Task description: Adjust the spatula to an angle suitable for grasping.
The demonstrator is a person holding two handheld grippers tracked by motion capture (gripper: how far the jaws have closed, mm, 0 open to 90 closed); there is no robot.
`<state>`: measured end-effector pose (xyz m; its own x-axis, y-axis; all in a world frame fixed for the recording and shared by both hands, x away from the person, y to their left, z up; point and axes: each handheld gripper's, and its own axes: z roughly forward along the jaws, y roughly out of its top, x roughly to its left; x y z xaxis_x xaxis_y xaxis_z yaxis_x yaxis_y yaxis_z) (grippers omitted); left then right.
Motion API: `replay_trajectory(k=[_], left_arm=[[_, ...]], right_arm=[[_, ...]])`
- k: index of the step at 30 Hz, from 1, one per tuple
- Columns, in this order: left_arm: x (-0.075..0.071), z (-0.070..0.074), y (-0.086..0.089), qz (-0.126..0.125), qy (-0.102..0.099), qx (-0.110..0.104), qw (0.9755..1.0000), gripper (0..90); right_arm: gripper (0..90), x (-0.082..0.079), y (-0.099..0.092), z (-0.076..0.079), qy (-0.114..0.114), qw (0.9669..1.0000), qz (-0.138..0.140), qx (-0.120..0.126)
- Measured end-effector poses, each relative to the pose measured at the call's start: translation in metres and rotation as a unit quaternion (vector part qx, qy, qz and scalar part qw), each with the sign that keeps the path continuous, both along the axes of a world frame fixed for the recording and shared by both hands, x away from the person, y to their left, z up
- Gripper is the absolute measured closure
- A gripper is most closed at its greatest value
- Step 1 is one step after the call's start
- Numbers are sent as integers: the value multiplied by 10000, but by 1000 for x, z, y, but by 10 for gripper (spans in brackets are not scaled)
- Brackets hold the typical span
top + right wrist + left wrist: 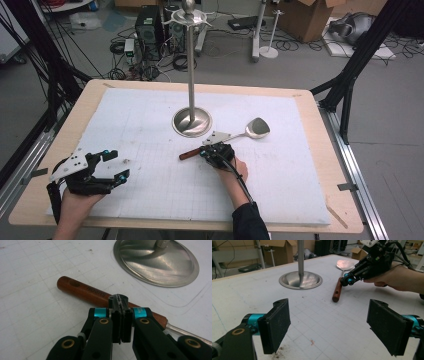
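Jaws of the right gripper were seen pressed flat together, with nothing between them, poised just above the wooden handle of a spatula near its middle. The spatula lay flat on the white gridded mat, just in front and to the right of the round base of a tall metal stand, its steel blade pointing away to the right and its handle end towards the person. The left gripper was held well apart at the near left of the mat, its jaws spread wide around nothing. The step in hand was judged to be the taking up of the spatula, perhaps for hanging on the hooks at the top of the stand. For that to be done well, the right jaws would have to be opened first, wider than the handle, then lowered astride it so that one pad came down on each side. A grip near the handle's middle, square across its length, would be advised, since the round wood could roll or twist out of an oblique pinch and the heavy blade could tip it. The stand's base, being close by, would have to be kept clear of.
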<state>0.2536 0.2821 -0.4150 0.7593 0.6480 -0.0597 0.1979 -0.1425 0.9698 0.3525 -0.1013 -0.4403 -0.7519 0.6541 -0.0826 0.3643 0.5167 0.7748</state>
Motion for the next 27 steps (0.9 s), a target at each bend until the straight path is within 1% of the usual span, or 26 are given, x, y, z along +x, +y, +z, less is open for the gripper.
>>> replay_trajectory(k=[3, 6, 8, 13, 18, 20, 22, 23, 26, 27], left_arm=[[0, 0, 0, -3, 11, 7, 10000, 191], [1, -1, -2, -16, 13, 23, 10000, 191], [3, -1, -3, -33, 13, 18, 10000, 192], [6, 0, -5, -84, -7, 23, 10000, 192], [13, 3, -8, -102, -43, 21, 9999, 193], [16, 3, -8, -108, -40, 1, 9999, 193], [19, 3, -7, -103, -23, 15, 9999, 193], [20, 3, -7, -100, -10, 5, 9999, 193], [24, 3, -7, -84, 8, 10, 10000, 193], [25, 3, -7, -81, 6, 10, 10000, 193]], right_arm=[[899, 3, 2, 0, -35, 10000, 0, -52], [898, 5, 4, 1, -12, 10000, -41, -69], [898, 7, 5, 1, -38, 10000, -43, -73], [895, 9, 7, 1, -16, 10000, -63, -65], [895, 13, 9, 1, -6, 10000, -80, -31], [895, 15, 9, 1, 22, 9999, -101, -8], [895, 17, 10, 1, 8, 9999, -99, -45], [895, 18, 10, 1, 19, 9999, -101, 5], [895, 20, 10, 1, 46, 9999, -115, 15], [895, 20, 10, 1, 4, 9999, -101, -5]])
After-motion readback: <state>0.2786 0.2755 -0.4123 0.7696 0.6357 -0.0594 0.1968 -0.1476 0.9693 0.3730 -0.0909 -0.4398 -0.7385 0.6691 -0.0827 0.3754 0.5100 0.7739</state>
